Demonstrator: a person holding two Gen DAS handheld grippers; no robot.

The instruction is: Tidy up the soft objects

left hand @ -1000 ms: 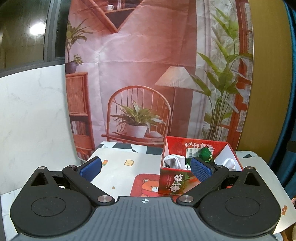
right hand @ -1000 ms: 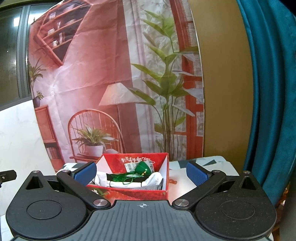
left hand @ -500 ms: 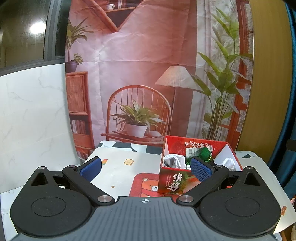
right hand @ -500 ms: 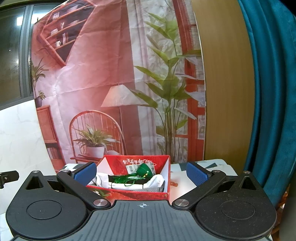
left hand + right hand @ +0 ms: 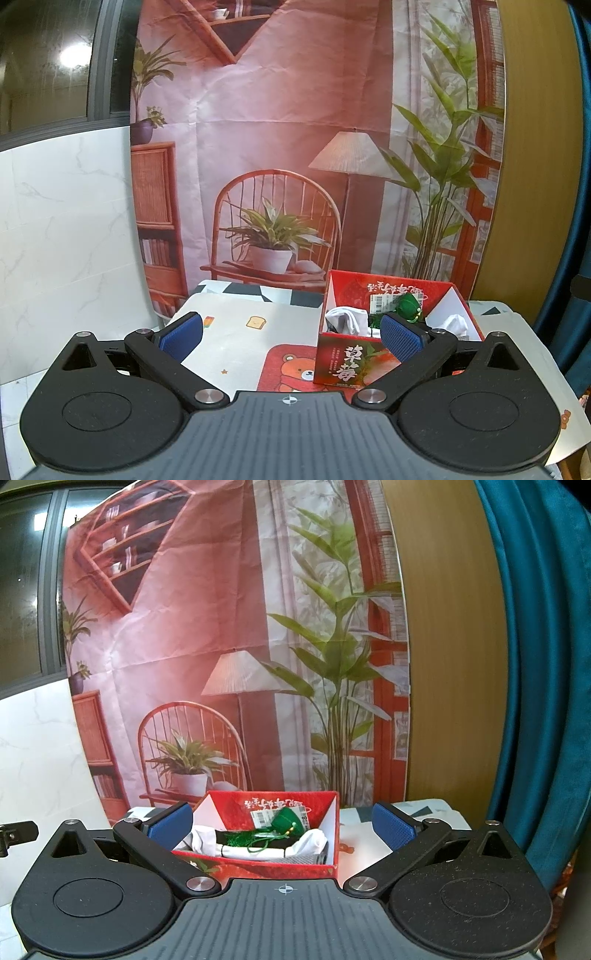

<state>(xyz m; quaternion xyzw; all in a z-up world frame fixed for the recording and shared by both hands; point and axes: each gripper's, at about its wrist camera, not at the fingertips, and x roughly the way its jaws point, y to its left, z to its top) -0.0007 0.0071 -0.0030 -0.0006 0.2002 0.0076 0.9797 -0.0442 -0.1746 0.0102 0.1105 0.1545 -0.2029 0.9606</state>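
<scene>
Both my left gripper [image 5: 291, 332] and right gripper [image 5: 282, 821] are spread wide and empty. The red box [image 5: 334, 830], lower centre of the right view, holds white socks [image 5: 310, 843] and a green tasselled pouch [image 5: 286, 818]: light, limp; I'd pinch a bunched fold.

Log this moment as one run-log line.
left gripper: open, empty | right gripper: open, empty | red box: holds white socks, green tassel pouch | table
</scene>
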